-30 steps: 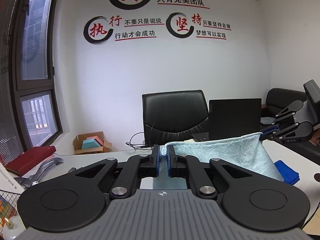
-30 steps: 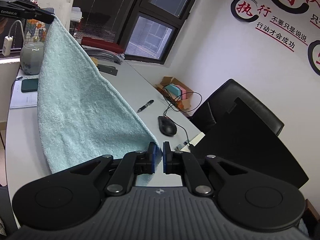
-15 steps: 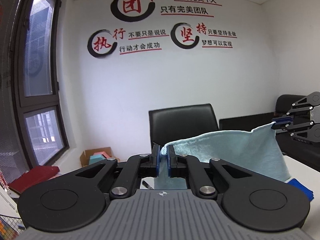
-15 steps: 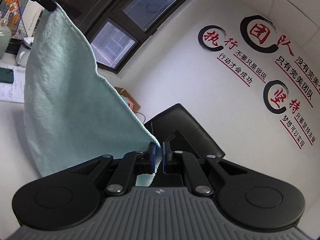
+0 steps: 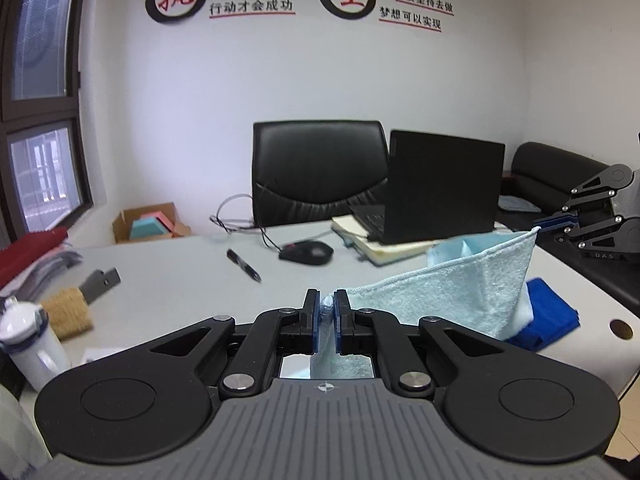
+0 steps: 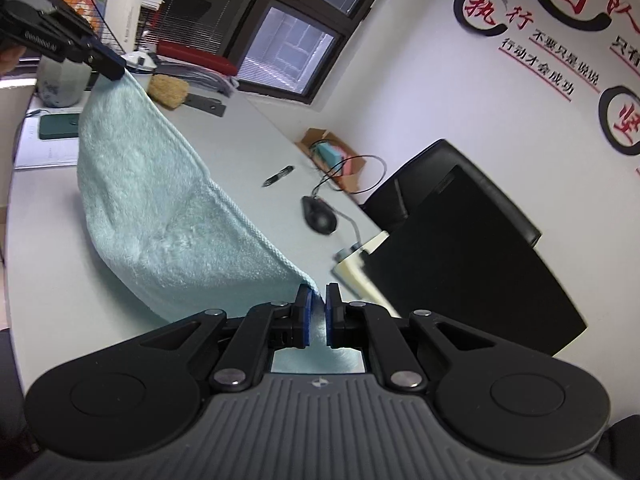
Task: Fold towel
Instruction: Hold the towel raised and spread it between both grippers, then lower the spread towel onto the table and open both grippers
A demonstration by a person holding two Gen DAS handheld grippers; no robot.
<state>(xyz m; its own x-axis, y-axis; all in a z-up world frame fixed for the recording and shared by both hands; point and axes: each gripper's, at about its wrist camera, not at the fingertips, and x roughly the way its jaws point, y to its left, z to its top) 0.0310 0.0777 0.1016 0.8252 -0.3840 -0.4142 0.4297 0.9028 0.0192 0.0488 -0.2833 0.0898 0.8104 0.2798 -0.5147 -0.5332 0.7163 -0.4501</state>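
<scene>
A light blue towel hangs stretched between my two grippers above the white desk. My left gripper is shut on one top corner. In the same view the right gripper holds the other corner at the far right. From the right wrist view, my right gripper is shut on its corner, and the towel sags down to the desk, its lower part resting there. The left gripper pinches the far corner at the upper left.
A black mouse, a pen, a laptop on a notebook and a folded dark blue cloth lie on the desk. A white bottle, a brush and a black chair are nearby.
Both grippers rose and tipped up half a second ago, then came down; the desk is back in view and the towel's lower part now sags onto it.
</scene>
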